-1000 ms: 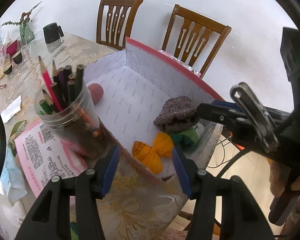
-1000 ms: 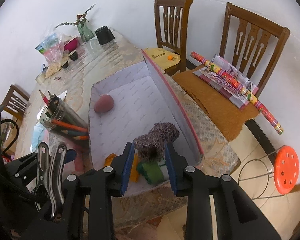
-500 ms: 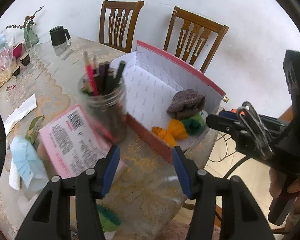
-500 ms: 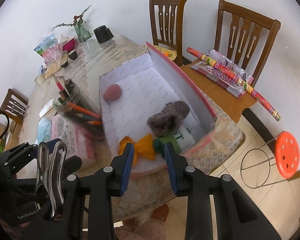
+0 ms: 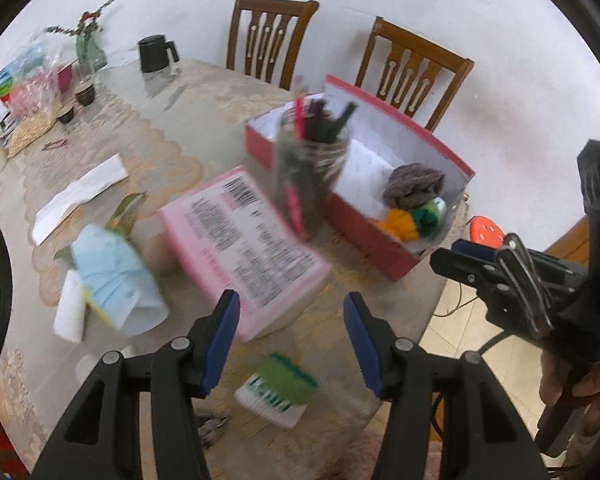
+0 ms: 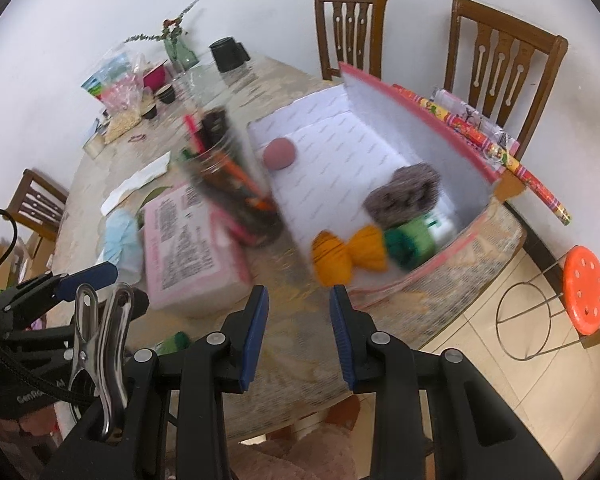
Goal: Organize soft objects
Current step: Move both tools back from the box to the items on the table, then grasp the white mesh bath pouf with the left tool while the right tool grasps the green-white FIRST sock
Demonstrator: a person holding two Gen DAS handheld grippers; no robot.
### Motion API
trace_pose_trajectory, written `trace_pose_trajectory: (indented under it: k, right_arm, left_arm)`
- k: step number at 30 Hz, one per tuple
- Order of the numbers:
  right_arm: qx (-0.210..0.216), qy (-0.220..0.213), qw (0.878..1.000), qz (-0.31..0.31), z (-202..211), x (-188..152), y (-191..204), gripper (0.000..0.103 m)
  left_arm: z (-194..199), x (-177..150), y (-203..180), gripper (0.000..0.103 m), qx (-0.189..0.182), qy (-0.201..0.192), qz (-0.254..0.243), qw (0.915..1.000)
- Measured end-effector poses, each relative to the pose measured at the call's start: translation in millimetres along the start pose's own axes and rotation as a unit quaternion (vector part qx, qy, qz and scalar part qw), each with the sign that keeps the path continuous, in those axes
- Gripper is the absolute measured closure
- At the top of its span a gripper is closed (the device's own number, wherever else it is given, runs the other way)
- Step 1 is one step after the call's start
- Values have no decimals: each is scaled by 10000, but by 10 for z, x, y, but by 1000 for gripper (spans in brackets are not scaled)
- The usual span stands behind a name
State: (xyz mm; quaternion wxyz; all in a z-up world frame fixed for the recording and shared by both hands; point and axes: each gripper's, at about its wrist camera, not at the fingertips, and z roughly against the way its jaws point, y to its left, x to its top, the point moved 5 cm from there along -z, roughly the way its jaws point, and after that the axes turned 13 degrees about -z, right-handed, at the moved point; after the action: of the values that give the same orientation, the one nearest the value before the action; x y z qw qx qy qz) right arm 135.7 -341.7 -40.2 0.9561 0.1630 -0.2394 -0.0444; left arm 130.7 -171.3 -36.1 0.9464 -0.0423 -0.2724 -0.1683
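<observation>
Both grippers empty: left gripper (image 5: pixel 291 338) fingers wide, right gripper (image 6: pixel 297 334) narrower gap. Grey, orange + green soft items (image 6: pixel 403 196) sit in red box (image 6: pixel 428 128) on table (image 5: pixel 188 128); green/white sock (image 5: pixel 278 390) on table nr left fingers.

Even, soft indoor light; motion blur across both wrist views.
Pencil jar (image 5: pixel 310 176) and pink box (image 6: pixel 188 246) smear at frame centre; fisheye bending curves chairs toward dark corners. Faint glare on tabletop (image 5: pixel 160 92), upper left.
</observation>
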Motion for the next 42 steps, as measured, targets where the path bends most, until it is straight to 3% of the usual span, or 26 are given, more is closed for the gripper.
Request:
trace_pose_trajectory:
  k: [25,42]
  right_arm:
    - [243,616,9967,463,-249,-846,968,70]
    - [-56,1083,9927,537,-618,-1085,1066,70]
  left_arm:
    - [274,-890,1009,46,443,301,687,9962]
    - [-86,-1309,1524,46,497,830,1100,9892]
